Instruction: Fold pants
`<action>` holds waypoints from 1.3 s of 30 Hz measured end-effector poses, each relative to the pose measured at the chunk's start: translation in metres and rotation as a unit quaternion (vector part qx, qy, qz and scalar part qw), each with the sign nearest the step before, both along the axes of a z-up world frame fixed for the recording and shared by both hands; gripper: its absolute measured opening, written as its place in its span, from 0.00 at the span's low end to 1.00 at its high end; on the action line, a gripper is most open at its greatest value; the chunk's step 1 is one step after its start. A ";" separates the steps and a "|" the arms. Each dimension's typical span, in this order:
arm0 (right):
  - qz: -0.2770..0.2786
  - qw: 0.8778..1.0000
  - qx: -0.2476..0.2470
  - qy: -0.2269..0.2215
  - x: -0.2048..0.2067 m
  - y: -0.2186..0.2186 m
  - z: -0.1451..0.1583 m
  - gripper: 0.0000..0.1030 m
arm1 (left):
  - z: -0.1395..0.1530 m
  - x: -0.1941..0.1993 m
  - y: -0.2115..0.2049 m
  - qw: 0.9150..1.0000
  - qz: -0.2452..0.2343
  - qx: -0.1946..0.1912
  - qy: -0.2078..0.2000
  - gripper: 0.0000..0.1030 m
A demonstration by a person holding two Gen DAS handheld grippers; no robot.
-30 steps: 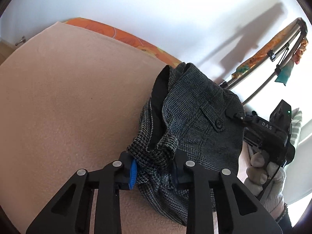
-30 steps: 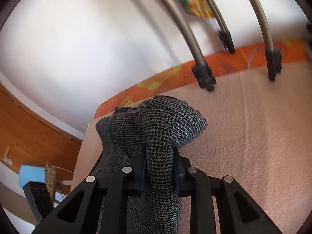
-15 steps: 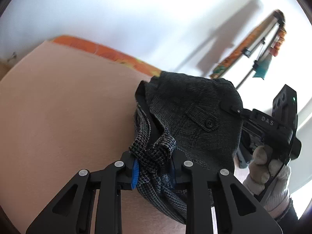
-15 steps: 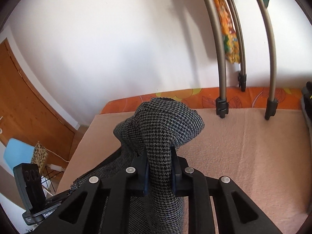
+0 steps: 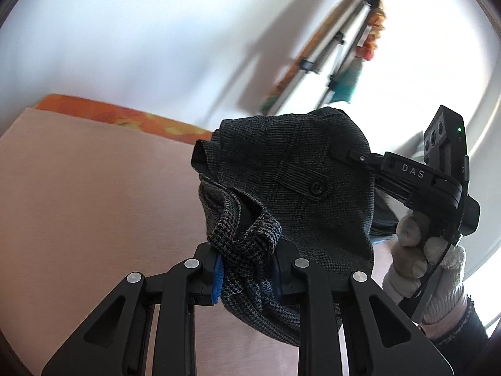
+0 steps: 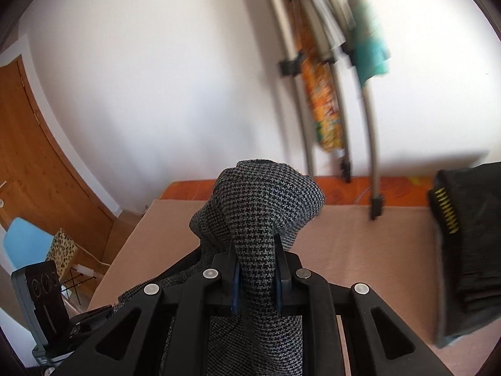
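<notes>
Grey houndstooth pants (image 5: 300,194) hang bunched in the air above the pink bed cover (image 5: 94,194). A back pocket flap with a button faces the left wrist camera. My left gripper (image 5: 247,269) is shut on a bunched fold of the waistband. My right gripper (image 6: 255,269) is shut on another fold of the pants (image 6: 260,206), which bulges above its fingers. The right gripper also shows in the left wrist view (image 5: 344,156), gripping the pants' right edge, held by a white-gloved hand (image 5: 422,266).
An orange patterned sheet (image 6: 344,188) edges the bed by the white wall. A drying rack (image 6: 328,78) with hung cloths leans on the wall. A dark folded garment (image 6: 469,244) lies at right on the bed. A wooden door (image 6: 37,163) stands left.
Both grippers have lifted the pants higher off the bed and tilted up; more wall and rack show in both views. Grips are unchanged.
</notes>
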State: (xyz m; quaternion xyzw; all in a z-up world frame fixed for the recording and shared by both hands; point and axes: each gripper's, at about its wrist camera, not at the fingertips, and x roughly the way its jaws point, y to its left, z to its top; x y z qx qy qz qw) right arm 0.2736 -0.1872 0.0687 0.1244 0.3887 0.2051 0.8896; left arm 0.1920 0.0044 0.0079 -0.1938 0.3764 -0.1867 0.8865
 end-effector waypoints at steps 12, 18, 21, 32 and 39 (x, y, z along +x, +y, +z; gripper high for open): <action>-0.040 0.998 -0.038 -0.033 -0.011 -0.110 0.040 0.14 | 0.025 0.007 -0.109 0.997 -0.065 -0.028 -0.034 0.22; -0.064 0.995 -0.058 -0.041 0.001 -0.170 0.055 0.14 | 0.036 0.022 -0.173 0.993 -0.097 -0.032 -0.057 0.22; -0.070 0.994 -0.069 -0.046 0.013 -0.195 0.063 0.14 | 0.037 0.034 -0.204 0.991 -0.109 -0.035 -0.062 0.22; -0.068 0.991 -0.098 -0.055 0.082 -0.260 0.050 0.14 | 0.023 0.077 -0.289 0.990 -0.115 -0.014 -0.085 0.22; -0.065 0.991 -0.110 -0.041 0.127 -0.290 0.015 0.14 | -0.006 0.096 -0.320 0.991 -0.116 0.004 -0.074 0.22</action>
